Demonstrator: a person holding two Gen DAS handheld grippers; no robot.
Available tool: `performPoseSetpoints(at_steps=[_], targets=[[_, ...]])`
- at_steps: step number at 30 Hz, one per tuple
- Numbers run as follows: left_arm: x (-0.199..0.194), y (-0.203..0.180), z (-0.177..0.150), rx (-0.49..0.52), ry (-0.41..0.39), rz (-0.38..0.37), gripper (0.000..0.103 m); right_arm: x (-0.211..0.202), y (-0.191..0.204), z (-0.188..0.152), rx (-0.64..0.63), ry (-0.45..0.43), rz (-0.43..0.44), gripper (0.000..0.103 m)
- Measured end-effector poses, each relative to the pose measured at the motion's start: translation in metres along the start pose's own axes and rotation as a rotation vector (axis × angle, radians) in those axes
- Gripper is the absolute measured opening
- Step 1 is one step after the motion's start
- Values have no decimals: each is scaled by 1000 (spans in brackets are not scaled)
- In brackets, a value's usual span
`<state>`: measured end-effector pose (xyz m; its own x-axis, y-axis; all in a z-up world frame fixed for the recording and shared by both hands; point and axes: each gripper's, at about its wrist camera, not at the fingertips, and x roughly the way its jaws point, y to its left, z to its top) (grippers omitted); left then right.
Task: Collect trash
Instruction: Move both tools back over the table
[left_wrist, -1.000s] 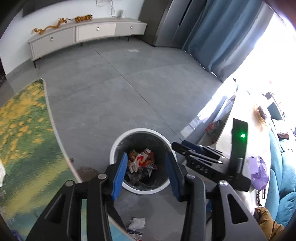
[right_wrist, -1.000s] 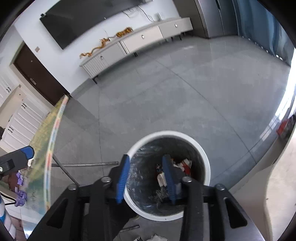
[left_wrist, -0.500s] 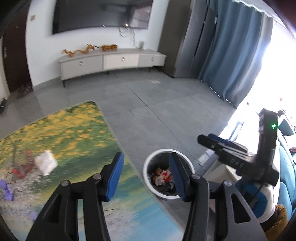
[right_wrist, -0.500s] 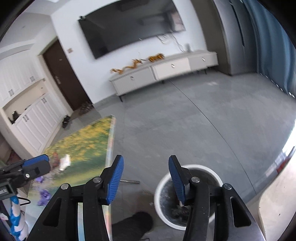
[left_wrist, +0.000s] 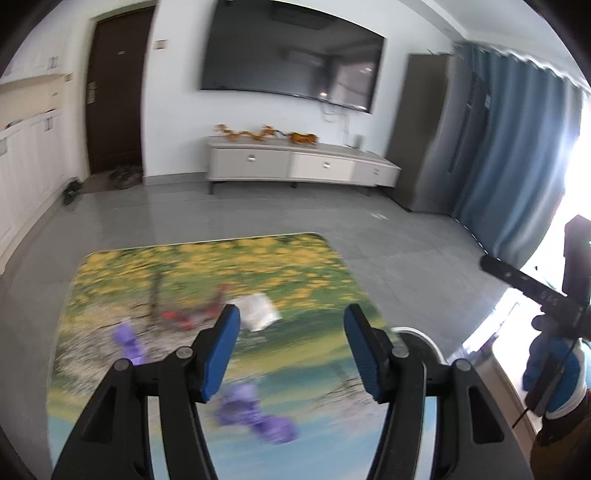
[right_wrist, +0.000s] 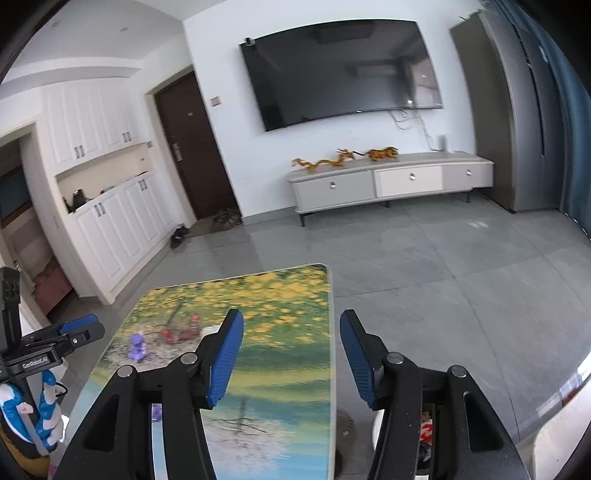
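Trash is lying scattered on the flower-printed table top (left_wrist: 192, 266): a crumpled white wrapper (left_wrist: 258, 312) is sitting near the middle, a small red piece (left_wrist: 181, 319) is lying just to its left, and blurred purple scraps (left_wrist: 127, 341) are showing nearer the camera, one more purple lump (left_wrist: 255, 410) sitting close to the front edge. The left gripper (left_wrist: 290, 354) is hovering above this table with its blue-padded fingers (left_wrist: 221, 350) spread wide apart and gripping nothing, the white wrapper showing just past the inner edge of the left pad. At the table's right side the white rim of the trash bin (left_wrist: 417, 334) is peeking out behind the right finger, on the grey floor. The right gripper (right_wrist: 291, 358) is likewise hanging over the table's far-right edge, its jaws standing wide apart and empty; from its camera the table top (right_wrist: 280, 295) is stretching ahead, with the purple scrap (right_wrist: 137, 345), the red piece (right_wrist: 179, 332) and a sliver of the white wrapper (right_wrist: 208, 329) lying beyond its left finger. Colourful rubbish inside the bin (right_wrist: 426, 432) is showing low down between the parts of its right finger. Behind, a wall-mounted television (right_wrist: 343, 70) is hanging above a low cabinet (right_wrist: 388, 184).
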<state>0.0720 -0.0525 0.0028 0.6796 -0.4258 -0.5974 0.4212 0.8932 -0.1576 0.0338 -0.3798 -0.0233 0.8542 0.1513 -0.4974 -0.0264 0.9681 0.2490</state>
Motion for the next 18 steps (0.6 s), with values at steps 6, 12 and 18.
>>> performPoseSetpoints(at_steps=[6,12,18], targets=[[-32,70,-20,-90,-27,87,57,13,39,3,-54,18,62,52],[-39,120,-38,-164,-15,161,57,35,69,-5,-96,75,121,53],[-26,144,-54,-207,35,196,57,59,89,-24,-112,160,183,55]])
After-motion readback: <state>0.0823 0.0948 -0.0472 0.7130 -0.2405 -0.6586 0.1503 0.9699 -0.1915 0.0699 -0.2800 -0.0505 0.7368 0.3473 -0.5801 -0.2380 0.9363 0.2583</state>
